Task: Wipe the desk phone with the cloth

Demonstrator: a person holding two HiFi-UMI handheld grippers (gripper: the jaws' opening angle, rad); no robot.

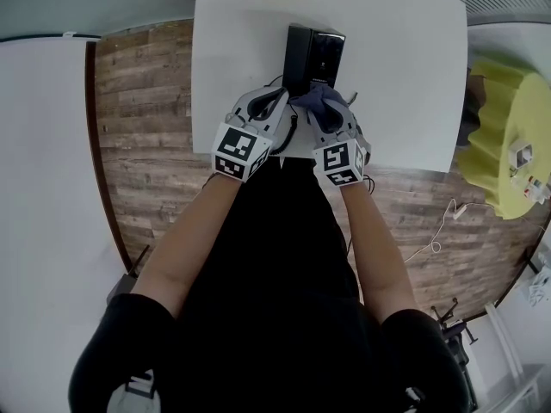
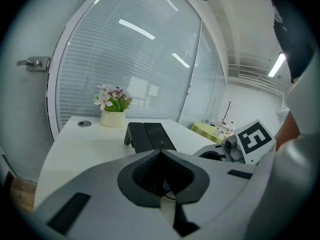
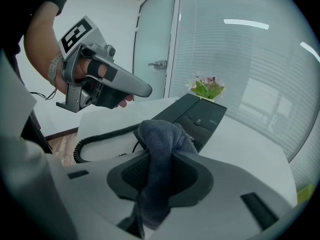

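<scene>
A white surface [image 1: 405,76] stands before a glass wall [image 2: 130,64] with blinds. The black desk phone [image 1: 314,54] sits on it, just ahead of both grippers. The left gripper [image 2: 161,154] is pressed together, holding nothing. The right gripper [image 1: 330,114] pinches the grey cloth [image 3: 161,139], bunched at the phone's near edge.
</scene>
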